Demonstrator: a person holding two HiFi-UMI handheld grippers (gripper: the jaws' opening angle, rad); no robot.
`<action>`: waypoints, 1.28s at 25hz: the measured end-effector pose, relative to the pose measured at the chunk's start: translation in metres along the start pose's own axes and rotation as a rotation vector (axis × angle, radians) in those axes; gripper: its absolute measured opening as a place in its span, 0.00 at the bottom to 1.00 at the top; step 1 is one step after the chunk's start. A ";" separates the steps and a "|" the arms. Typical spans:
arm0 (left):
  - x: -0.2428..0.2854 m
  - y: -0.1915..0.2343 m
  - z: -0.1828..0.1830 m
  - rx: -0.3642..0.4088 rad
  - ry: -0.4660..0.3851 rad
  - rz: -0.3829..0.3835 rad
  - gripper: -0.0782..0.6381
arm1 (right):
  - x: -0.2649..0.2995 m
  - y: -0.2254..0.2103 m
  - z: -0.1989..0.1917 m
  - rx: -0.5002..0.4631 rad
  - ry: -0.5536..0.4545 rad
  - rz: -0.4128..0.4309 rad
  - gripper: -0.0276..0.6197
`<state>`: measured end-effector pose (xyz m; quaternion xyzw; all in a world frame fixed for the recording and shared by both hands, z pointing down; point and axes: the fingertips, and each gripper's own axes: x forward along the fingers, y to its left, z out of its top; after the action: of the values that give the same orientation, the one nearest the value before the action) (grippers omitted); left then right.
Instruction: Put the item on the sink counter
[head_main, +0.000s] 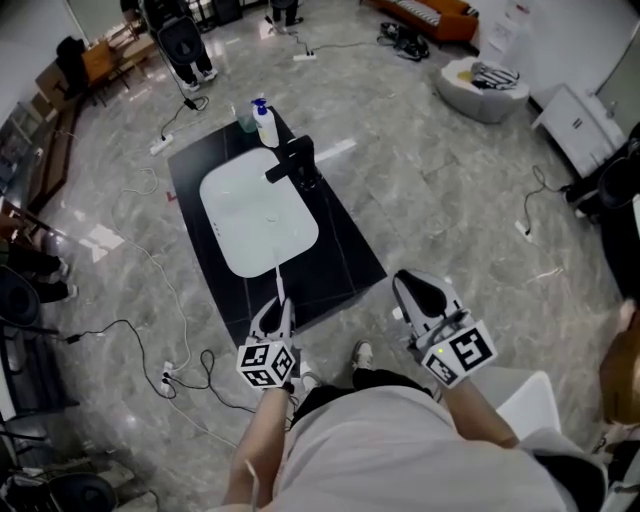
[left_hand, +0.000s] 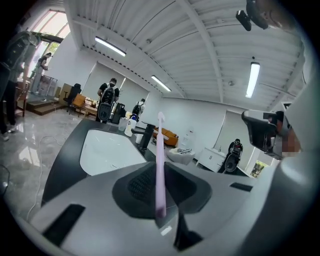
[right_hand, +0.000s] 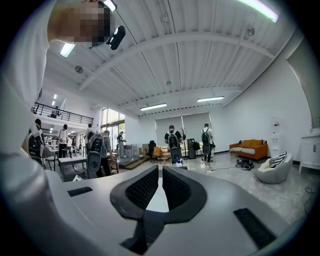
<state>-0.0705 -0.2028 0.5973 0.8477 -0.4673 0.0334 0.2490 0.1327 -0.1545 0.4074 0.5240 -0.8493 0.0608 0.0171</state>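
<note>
- The left gripper has its jaws clamped on the toothbrush, a thin lilac stick; the hold is near its lower end, so most of the length stands free beyond the jaws; I judge that it can pivot or slip if the grip loosens a little or the tip knocks something.
- In the head view the toothbrush points from the left gripper over the near edge of the counter; its tip is about at the near rim of the basin; it is in the air, not laid down yet.
- The main risk, I think, is the place of release; if the jaws open here, the toothbrush may fall or roll into the basin, because the black strip on this side is narrow; too close to the edge, it may drop to the floor.
- The wider free part of the counter is to the right of the basin; the faucet and, farther, the bottle stand beyond; a long reach could hit them.
- The right gripper has its jaws together on nothing; in the head view the right gripper hangs off the counter's near corner, so it cannot catch a slip.
</note>
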 end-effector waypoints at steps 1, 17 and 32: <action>0.001 0.002 -0.003 0.001 0.011 0.007 0.18 | -0.002 0.000 -0.001 0.001 0.001 -0.004 0.12; 0.045 0.034 -0.047 0.031 0.204 0.131 0.18 | -0.026 -0.007 -0.002 0.008 0.003 -0.023 0.12; 0.073 0.055 -0.092 0.034 0.458 0.204 0.18 | -0.039 -0.025 -0.003 0.030 -0.018 -0.031 0.12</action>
<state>-0.0579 -0.2420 0.7204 0.7705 -0.4814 0.2574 0.3292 0.1723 -0.1306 0.4094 0.5378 -0.8403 0.0684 0.0024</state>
